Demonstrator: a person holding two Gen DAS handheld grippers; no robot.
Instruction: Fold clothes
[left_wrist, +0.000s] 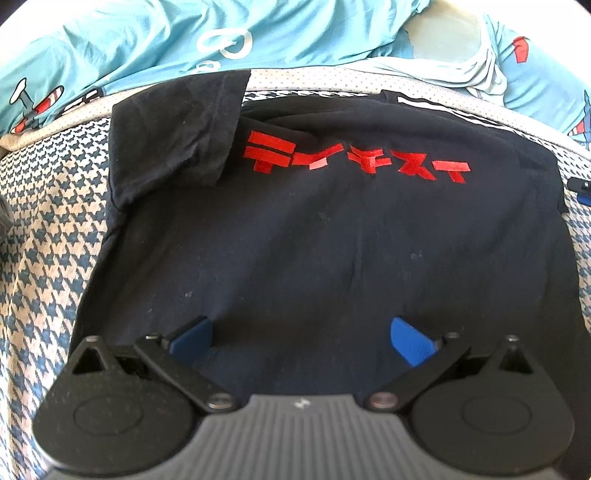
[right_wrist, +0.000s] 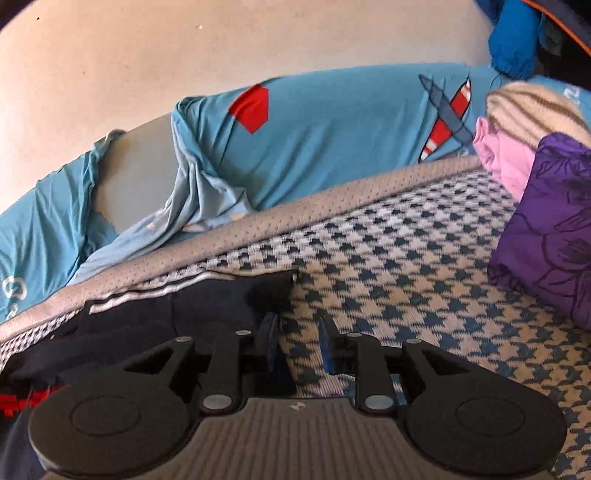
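A dark navy T-shirt (left_wrist: 314, 240) with red lettering (left_wrist: 354, 158) lies flat on the houndstooth mattress (left_wrist: 44, 229). Its left sleeve (left_wrist: 177, 129) is folded inward over the body. My left gripper (left_wrist: 301, 338) hovers over the shirt's near part, open wide, with nothing between its blue pads. In the right wrist view the shirt's right edge (right_wrist: 184, 306), with white stripes (right_wrist: 147, 291), lies at the lower left. My right gripper (right_wrist: 299, 341) is low over the mattress, open with a narrow gap. Its left finger (right_wrist: 271, 339) is right beside the shirt's sleeve corner.
A crumpled light-blue sheet with plane prints (right_wrist: 332, 140) runs along the mattress's far edge against a pale wall (right_wrist: 184, 55). A folded purple cloth (right_wrist: 546, 229), a pink one (right_wrist: 502, 158) and a striped cream knit (right_wrist: 528, 107) are stacked at the right. Bare houndstooth mattress (right_wrist: 406, 266) lies between.
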